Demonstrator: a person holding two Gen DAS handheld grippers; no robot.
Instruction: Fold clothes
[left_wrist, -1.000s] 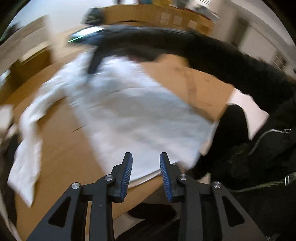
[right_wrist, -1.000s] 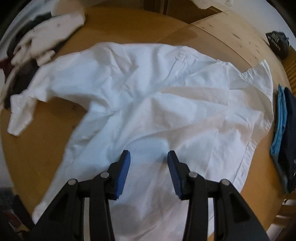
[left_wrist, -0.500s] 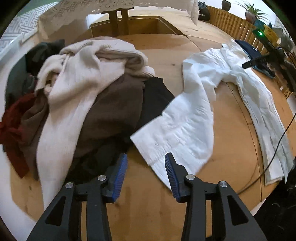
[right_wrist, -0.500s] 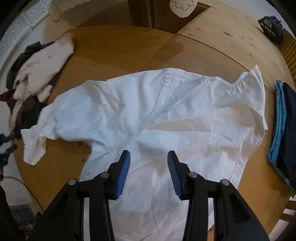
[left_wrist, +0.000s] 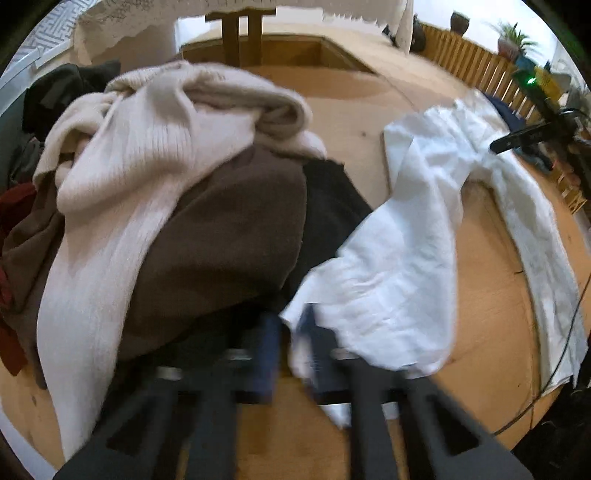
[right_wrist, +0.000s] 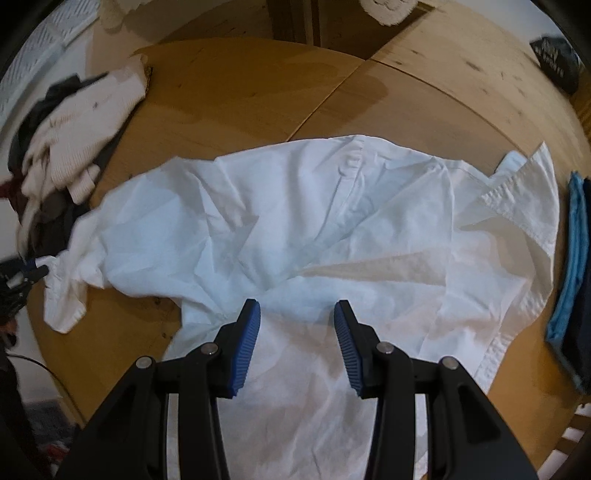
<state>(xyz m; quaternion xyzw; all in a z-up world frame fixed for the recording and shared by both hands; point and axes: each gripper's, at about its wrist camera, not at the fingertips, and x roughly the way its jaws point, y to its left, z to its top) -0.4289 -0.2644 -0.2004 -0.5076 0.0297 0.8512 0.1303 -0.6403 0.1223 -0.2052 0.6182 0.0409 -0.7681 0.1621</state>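
One white shirt (right_wrist: 295, 229); left tool (left_wrist: 291, 354) closing on its cuff; right tool (right_wrist: 297, 343) agape, empty.

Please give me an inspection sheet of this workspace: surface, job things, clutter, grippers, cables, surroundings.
Surface: round wooden table, seam across its top.
Job's things: white shirt spread out, creased, one sleeve cuff toward the unfolded pile; folded blue clothes at the table's edge.
Clutter: pile of unfolded clothes, cream knit sweater on top.
Grippers: left gripper closing on the sleeve cuff, blurred; right gripper open above the shirt.
Cables: black cable over the table's edge.
Surroundings: wooden slat fence, potted plant.
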